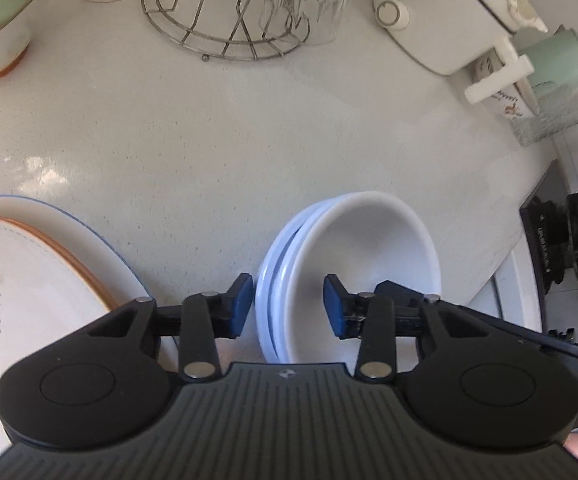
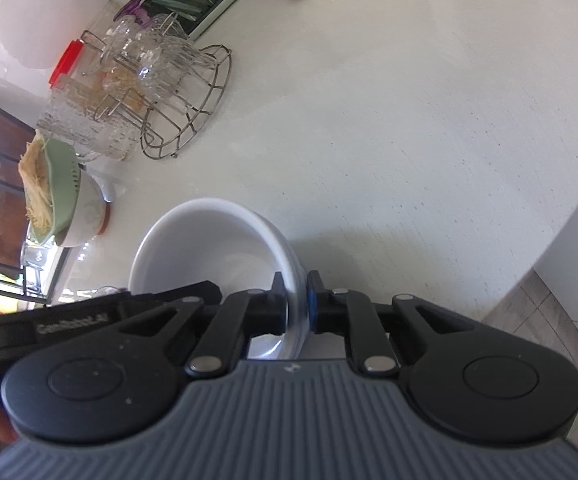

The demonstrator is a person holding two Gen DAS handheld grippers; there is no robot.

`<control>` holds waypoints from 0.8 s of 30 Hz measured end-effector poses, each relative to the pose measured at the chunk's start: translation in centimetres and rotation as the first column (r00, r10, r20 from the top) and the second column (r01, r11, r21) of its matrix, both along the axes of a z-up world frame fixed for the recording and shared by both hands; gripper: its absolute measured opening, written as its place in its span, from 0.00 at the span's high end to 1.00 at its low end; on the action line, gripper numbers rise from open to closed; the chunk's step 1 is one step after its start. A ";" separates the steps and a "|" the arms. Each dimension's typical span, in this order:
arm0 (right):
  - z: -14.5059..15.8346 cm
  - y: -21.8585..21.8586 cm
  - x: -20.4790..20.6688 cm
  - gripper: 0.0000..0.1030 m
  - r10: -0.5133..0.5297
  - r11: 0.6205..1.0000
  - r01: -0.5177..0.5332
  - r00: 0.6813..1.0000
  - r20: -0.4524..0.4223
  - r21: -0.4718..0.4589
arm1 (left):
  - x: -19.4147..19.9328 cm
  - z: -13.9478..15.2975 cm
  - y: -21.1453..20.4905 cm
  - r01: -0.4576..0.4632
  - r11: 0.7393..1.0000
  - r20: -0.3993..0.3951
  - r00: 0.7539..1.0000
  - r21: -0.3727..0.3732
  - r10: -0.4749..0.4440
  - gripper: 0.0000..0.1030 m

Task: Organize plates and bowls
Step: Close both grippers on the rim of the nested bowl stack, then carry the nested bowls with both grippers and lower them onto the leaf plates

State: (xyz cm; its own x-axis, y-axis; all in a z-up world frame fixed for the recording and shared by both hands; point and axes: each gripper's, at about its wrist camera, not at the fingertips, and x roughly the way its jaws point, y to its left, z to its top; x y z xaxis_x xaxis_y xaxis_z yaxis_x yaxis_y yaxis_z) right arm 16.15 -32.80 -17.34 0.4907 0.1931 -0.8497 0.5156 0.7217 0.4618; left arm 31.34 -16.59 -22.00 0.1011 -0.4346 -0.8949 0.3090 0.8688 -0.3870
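**Two tools on one stack of bowls: keep the lift level**

The right tool is clenched on the rim of the white bowls, one finger inside the top bowl and the other outside the wall; the left tool is spread, its blue pads straddling the opposite rim, the outer pad just beside the stack and the inner pad over the bowl's hollow, neither visibly pressing yet. The bowls are nested, at least three by the rims that show in the left wrist view, and they sit on the tabletop near its front edge; the stack of plates lies close by to the left, an orange-rimmed plate on a blue-rimmed one.

To do this step well, I judge the left tool should close on the same rims the right one holds, so the whole stack goes together; a grip on the top bowl alone could tilt it out of the nest; glazed walls are likely slippery, so squeeze squarely on the rim and keep both sides at one height. Toward the far edge stand a wire rack with glassware; keep well apart from them.
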 end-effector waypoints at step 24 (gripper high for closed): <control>4.4 -0.4 -4.0 0.87 0.052 0.998 -0.049 0.995 0.084 -0.040 | -6.0 4.5 1.7 -0.135 0.988 0.040 0.989 -0.080 0.139 0.76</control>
State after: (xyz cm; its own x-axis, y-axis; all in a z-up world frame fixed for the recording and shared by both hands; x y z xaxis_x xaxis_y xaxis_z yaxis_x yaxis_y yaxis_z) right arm 12.15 -33.21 -12.94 0.5516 0.1879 -0.8127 0.4383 0.7636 0.4741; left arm 25.39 -14.92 -17.54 0.2044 -0.4812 -0.8525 0.2077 0.8723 -0.4426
